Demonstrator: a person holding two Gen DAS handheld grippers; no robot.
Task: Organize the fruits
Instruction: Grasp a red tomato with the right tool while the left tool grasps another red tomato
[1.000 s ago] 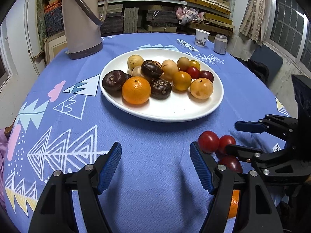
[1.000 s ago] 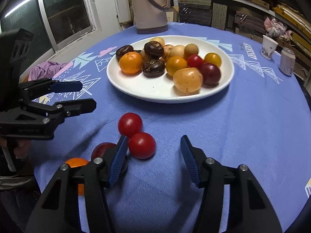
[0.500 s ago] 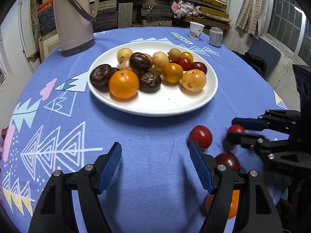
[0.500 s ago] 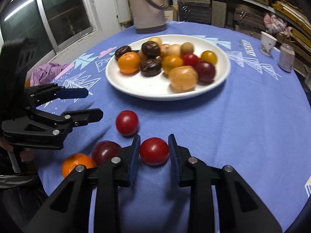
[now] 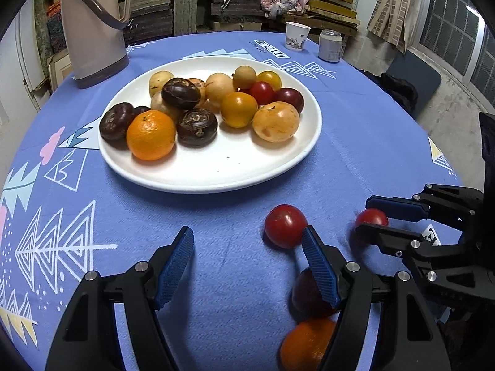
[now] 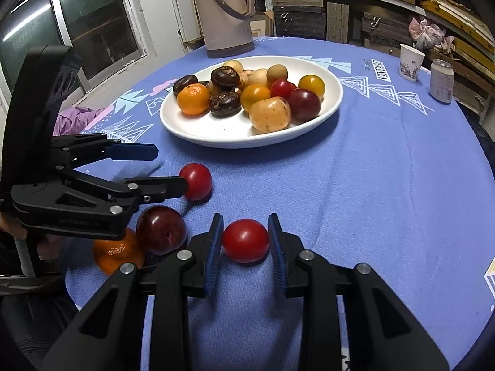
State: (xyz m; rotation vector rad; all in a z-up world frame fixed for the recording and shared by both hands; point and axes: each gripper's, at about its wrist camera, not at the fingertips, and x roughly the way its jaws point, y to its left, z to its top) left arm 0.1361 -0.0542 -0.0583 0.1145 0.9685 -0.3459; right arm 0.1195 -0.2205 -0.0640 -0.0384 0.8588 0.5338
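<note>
Tomato [image 6: 245,240] sits near the tabletop's [image 6: 386,185] front edge, clamped in the right tongs [image 6: 246,242] whose jaws just closed; left tongs [image 5: 247,256] apart, empty. Lift straight, gently, toward the plate [image 6: 335,92].

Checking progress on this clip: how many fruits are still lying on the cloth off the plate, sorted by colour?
Red: 2, the far tomato and the near tomato
Dark red: 1, the plum
Orange: 1, the orange
Total: 4
</note>
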